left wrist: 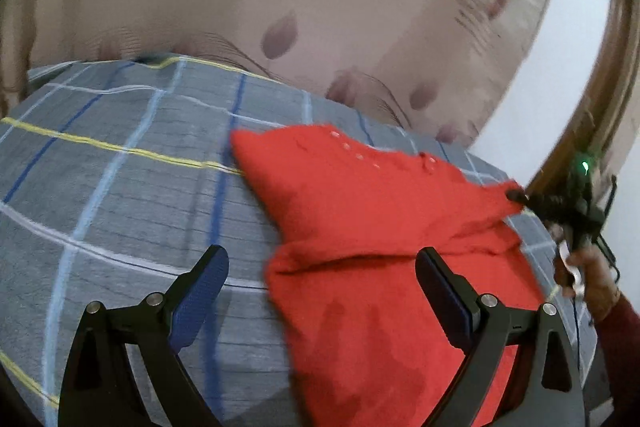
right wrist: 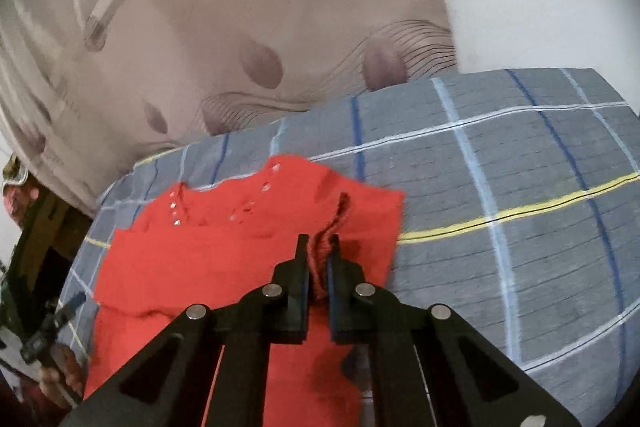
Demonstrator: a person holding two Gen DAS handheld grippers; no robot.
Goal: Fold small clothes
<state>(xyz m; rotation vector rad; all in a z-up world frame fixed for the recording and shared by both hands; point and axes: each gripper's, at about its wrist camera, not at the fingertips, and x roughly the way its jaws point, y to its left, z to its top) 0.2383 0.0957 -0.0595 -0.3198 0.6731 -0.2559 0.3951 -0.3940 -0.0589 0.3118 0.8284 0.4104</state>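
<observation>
Black right gripper [right wrist: 318, 255] pinches a bunched edge of the red garment [right wrist: 224, 251], which lies on the plaid bed [right wrist: 520, 187]; left gripper [left wrist: 320, 291] hovers spread wide, empty; thin hold may slip, spoiling the fold.

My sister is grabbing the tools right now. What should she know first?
Left tool: open, holding nothing, low over the near part of the red top.
Right tool: shut on a bunched edge of the red top, pulling it up off the checked bedsheet.
Done: one part of the top already lies doubled over.
Left: lay the pinched edge down, finish folding, probably smooth it flat.
</observation>
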